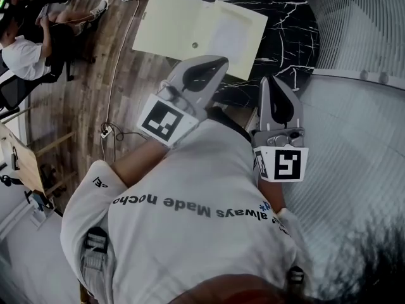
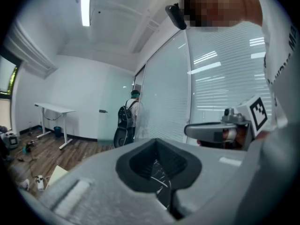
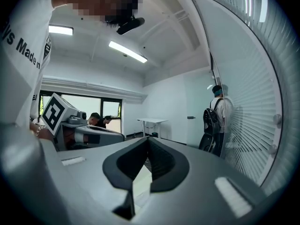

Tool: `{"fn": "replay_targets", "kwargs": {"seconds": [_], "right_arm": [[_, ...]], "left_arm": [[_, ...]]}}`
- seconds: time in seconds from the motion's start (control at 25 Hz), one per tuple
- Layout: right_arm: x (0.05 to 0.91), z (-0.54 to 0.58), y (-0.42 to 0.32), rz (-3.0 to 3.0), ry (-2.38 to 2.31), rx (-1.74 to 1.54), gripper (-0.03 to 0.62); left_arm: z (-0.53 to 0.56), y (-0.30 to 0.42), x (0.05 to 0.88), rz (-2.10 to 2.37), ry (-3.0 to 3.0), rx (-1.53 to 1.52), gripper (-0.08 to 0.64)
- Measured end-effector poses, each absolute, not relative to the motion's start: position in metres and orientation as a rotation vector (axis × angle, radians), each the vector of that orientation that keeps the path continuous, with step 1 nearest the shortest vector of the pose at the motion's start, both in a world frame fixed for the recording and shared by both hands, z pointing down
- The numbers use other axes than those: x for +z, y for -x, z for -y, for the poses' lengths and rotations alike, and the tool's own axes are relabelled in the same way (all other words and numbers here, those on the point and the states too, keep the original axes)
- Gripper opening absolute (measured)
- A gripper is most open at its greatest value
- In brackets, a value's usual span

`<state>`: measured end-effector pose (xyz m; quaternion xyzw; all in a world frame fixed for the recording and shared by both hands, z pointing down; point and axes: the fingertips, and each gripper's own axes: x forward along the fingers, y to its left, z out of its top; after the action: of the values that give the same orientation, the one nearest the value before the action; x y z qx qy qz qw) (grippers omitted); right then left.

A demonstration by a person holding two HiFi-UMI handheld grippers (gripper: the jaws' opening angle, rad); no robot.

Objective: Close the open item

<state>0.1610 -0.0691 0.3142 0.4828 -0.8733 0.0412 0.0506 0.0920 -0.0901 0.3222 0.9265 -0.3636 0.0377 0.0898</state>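
Head view: the folder (image 1: 190, 27) lies open and flat on the black counter (image 1: 291, 24), ahead of both hands, its long axis across the picture. The left hand-held gripper (image 1: 218, 61) is nearer, its tip at the folder's near edge; the right hand-held gripper (image 1: 271, 81) hangs over bare counter just beside the folder's right near corner. Judging by this, the left hand would reach a leaf first

Left gripper view: jaws together on nothing, marble showing below

Right gripper view: jaws together too, a pale sheet showing below them
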Motion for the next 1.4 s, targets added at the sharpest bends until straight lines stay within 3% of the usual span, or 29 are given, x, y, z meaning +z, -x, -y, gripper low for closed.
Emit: {"fn": "replay_targets", "kwargs": {"seconds": [0.76, 0.84, 1.0, 1.4], "right_arm": [[0.302, 0.129, -0.1, 2.643, -1.448, 0.113, 0.002], [0.302, 0.129, -0.095, 2.637, -1.452, 0.112, 0.002], [0.304, 0.132, -0.089, 2.623, -1.46, 0.114, 0.002], [0.317, 0.129, -0.085, 2.582, -1.447, 0.127, 0.002]], "left_arm": [[0.145, -0.029, 0.329, 1.064, -2.724, 0.071, 0.006], [0.145, -0.017, 0.345, 1.049, -2.689, 0.096, 0.055], [0.152, 0.01, 0.384, 1.045, -2.569, 0.077, 0.087], [0.143, 0.078, 0.541, 1.116, -2.264, 0.181, 0.101]]}}
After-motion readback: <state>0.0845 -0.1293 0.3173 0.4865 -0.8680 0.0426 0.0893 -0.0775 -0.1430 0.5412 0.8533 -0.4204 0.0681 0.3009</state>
